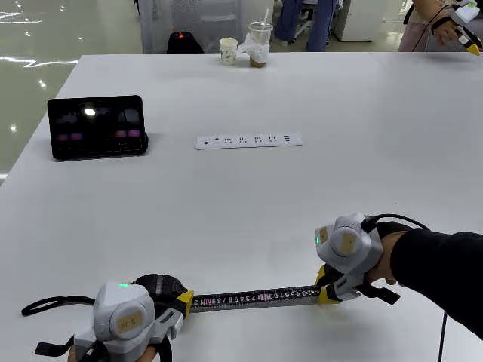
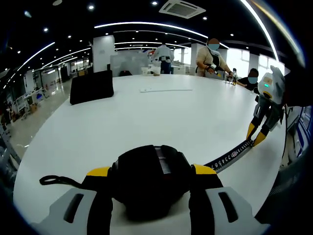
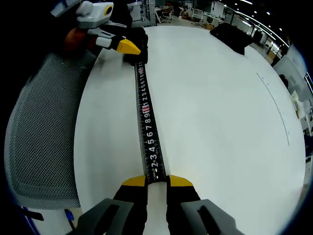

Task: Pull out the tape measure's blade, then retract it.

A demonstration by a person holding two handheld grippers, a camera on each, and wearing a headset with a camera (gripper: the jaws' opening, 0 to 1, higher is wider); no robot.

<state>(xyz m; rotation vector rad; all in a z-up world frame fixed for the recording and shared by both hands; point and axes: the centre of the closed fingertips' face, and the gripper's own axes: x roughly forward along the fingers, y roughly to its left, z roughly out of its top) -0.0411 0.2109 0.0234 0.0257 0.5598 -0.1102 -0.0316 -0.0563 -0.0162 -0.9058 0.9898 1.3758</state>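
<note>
At lower left of the head view, grips the tape measure case (image 1: 160, 289) with the left gripper (image 2: 151, 170), jaws pressed on its sides. Pinches the blade (image 3: 146, 122) tip at lower right with the right gripper (image 3: 156, 182). Likely thin, springy, slick-edged; best held at the tip, case braced.

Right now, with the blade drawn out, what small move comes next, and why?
Probably ease the right gripper toward the case without letting go. The blade already lies extended on the table, its tip pinched by the right gripper, while the left gripper clamps the case.
</note>
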